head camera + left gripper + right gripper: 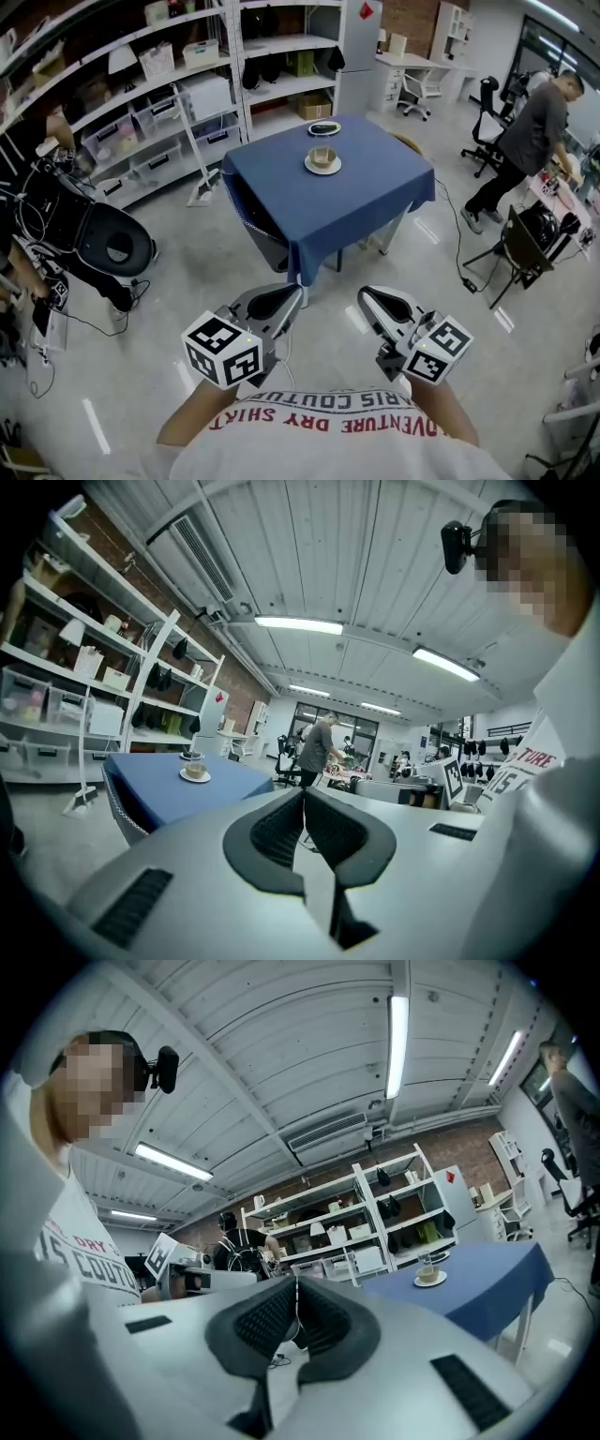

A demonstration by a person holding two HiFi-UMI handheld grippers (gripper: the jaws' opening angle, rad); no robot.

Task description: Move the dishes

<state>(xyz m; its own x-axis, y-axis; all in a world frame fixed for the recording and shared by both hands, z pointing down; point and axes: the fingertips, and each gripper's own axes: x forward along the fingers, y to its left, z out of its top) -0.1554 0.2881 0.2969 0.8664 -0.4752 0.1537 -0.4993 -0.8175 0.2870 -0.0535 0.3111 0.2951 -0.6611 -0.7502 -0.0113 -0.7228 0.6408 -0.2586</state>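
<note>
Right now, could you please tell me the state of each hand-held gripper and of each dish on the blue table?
Left hand-held gripper: shut, empty, held short of the table.
Right hand-held gripper: shut, empty, held short of the table.
Glass cup: upright on its saucer.
Saucer: flat on the cloth, carrying the cup.
Far plate: flat near the far edge, something dark on it.
Blue tablecloth: spread, draping over the sides.

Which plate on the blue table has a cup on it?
The white plate nearer the middle holds the cup; the dark plate by the far edge has none.
</note>
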